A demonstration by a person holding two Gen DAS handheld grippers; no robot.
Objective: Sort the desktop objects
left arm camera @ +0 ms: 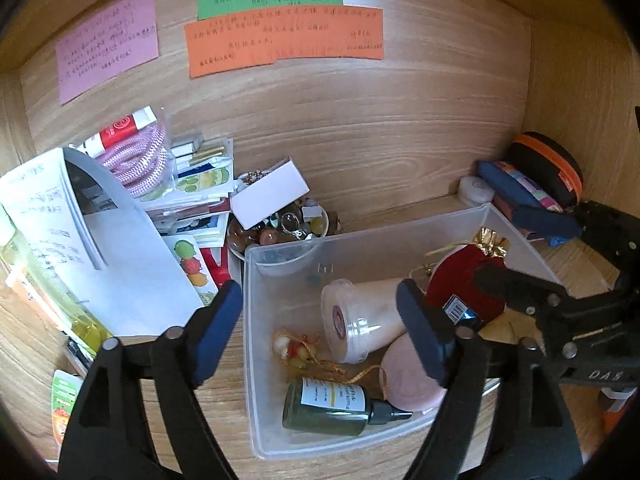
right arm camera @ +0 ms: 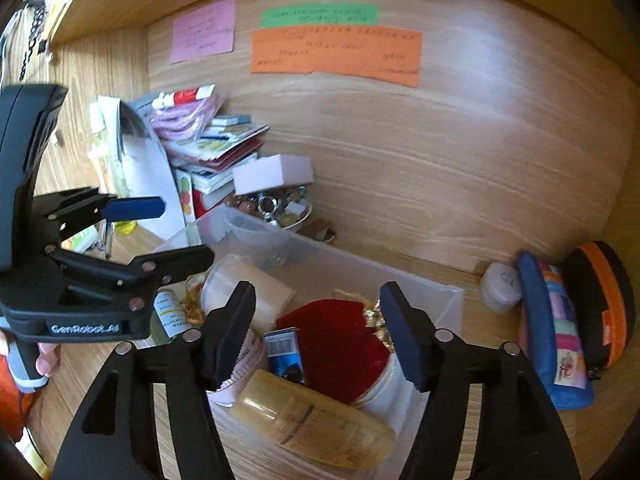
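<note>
Translucent plastic bin [left arm camera: 256, 320] at 6 o'clock, on wooden desk [left arm camera: 224, 408], holding green dropper bottle [left arm camera: 328, 404], red velvet pouch [right arm camera: 340, 344], amber cylindrical bottle [right arm camera: 316, 424] | risk: clipping bin wall on withdrawal, tipping contents | left gripper [left arm camera: 320, 332]: wide apart, empty, straddling bin's left wall | right gripper [right arm camera: 320, 332]: parted, empty, over pouch.

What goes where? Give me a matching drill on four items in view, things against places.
Things:
1 dark green bottle
2 white box
3 orange-trimmed black case
4 pink note

Places:
A on the back wall
B lying in the clear bin
C far right, beside the blue pouch
D atop the bowl of trinkets

Pairs: 1-B, 2-D, 3-C, 4-A
</note>
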